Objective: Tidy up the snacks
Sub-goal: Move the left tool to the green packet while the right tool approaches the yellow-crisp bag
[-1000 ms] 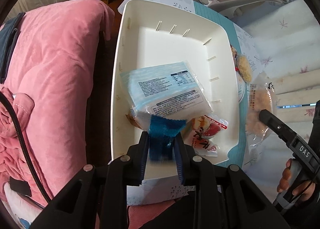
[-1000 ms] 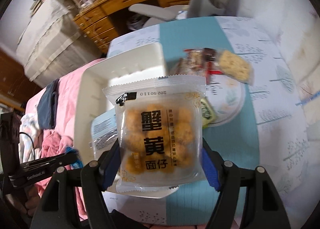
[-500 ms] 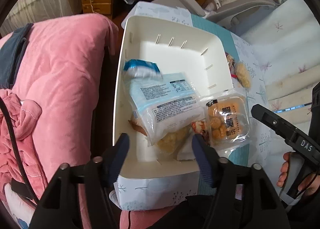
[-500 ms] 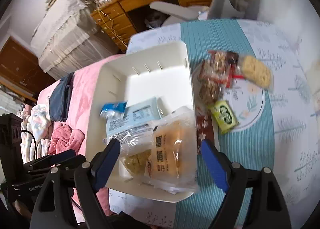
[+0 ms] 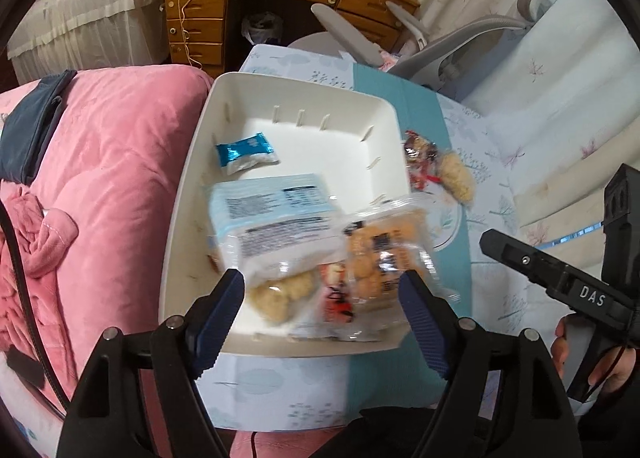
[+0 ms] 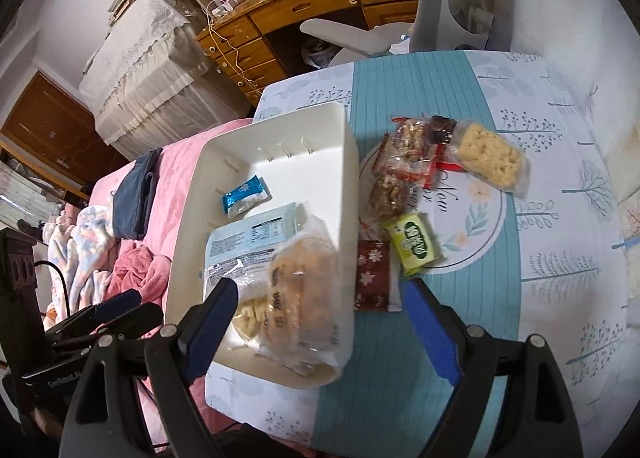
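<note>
- Several wrapped snacks lie in a white bin [image 6: 276, 162] on the counter [image 6: 560, 298], which is covered by a pale cloth printed with trees and a teal runner.
- Toward the near end of the bin, a clear pack of golden puffs [image 6: 304, 290] rests partly on a large pale blue packet [image 6: 256, 242] printed with text.
- In the left wrist view, a small red and white wrapped sweet [image 5: 336, 294] shows between those two packs, near the bin's front wall.
- Farther back in the bin, a small blue foil sachet [image 6: 245, 196] lies alone on the white floor.
- Beside the bin, on a round floral design on the runner, sit more snacks: a pale rice bar [image 6: 490, 156], a cluster of nut bars in red-trimmed wrappers [image 6: 404, 162], a green packet [image 6: 414, 244] and a dark red sachet with snowflakes [image 6: 372, 276].
- Left gripper [image 5: 320, 310] hangs above the bin's near end; its blue-padded jaws have just been opening and stand wide apart, gripping nothing.
- Right gripper [image 6: 316, 322] hovers over the bin's near right corner, jaws spread wide and empty, having also just been opening.
- A hand [image 5: 592, 362] holds the right gripper's handle at the edge of the left wrist view.
- Left of the counter lies a pink quilt [image 5: 112, 186]; beyond are a wooden desk [image 5: 256, 10] and a grey office chair [image 5: 460, 42].
</note>
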`<action>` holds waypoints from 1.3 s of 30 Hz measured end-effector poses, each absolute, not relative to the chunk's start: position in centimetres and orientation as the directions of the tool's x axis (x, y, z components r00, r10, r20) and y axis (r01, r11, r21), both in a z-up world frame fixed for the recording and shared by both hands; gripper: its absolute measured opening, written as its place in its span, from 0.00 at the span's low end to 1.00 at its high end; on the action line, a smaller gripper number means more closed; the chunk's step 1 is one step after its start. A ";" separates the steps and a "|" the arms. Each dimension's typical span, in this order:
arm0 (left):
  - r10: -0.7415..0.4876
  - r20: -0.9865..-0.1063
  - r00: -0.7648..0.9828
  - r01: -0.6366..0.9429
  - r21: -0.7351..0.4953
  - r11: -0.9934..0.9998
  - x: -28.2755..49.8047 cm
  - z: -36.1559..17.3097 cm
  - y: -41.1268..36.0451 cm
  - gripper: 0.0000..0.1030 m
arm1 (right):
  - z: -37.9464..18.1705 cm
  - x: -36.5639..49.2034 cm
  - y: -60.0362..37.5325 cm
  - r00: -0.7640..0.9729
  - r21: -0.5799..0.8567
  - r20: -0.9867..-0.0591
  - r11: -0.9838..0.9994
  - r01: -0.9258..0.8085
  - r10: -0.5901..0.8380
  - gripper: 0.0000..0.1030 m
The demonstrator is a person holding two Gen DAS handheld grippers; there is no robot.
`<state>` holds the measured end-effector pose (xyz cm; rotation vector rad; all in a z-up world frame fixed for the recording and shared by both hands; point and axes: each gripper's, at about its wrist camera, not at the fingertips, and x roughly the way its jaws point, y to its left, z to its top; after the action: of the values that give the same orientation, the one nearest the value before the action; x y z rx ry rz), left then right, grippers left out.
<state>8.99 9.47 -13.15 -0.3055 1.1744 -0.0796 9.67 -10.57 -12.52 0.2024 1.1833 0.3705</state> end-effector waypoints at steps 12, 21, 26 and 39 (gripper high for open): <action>-0.215 -0.871 0.441 -0.152 -0.309 0.939 7.8 -12.3 -0.2 0.76 | -12.1 11.0 -17.6 0.269 0.326 -0.877 0.904 -0.276 0.398 0.67; -0.205 -0.874 0.440 -0.211 -0.323 0.923 8.5 -13.8 -6.6 0.76 | -12.6 13.3 -22.5 0.270 0.308 -0.874 0.890 -0.336 0.404 0.67; -0.202 -0.887 0.415 -0.227 -0.316 0.921 10.0 -15.1 -10.1 0.76 | -13.0 14.6 -25.0 0.288 0.288 -0.874 0.895 -0.340 0.391 0.67; -0.036 -0.920 0.391 -0.361 -0.189 0.913 15.2 -20.0 -13.6 0.76 | -15.9 18.5 -27.9 0.388 0.221 -0.846 0.903 -0.369 0.366 0.67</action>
<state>15.25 -13.56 -20.01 -0.3900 1.1579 0.2134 18.51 -27.90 -15.89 -0.0031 1.0748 0.4674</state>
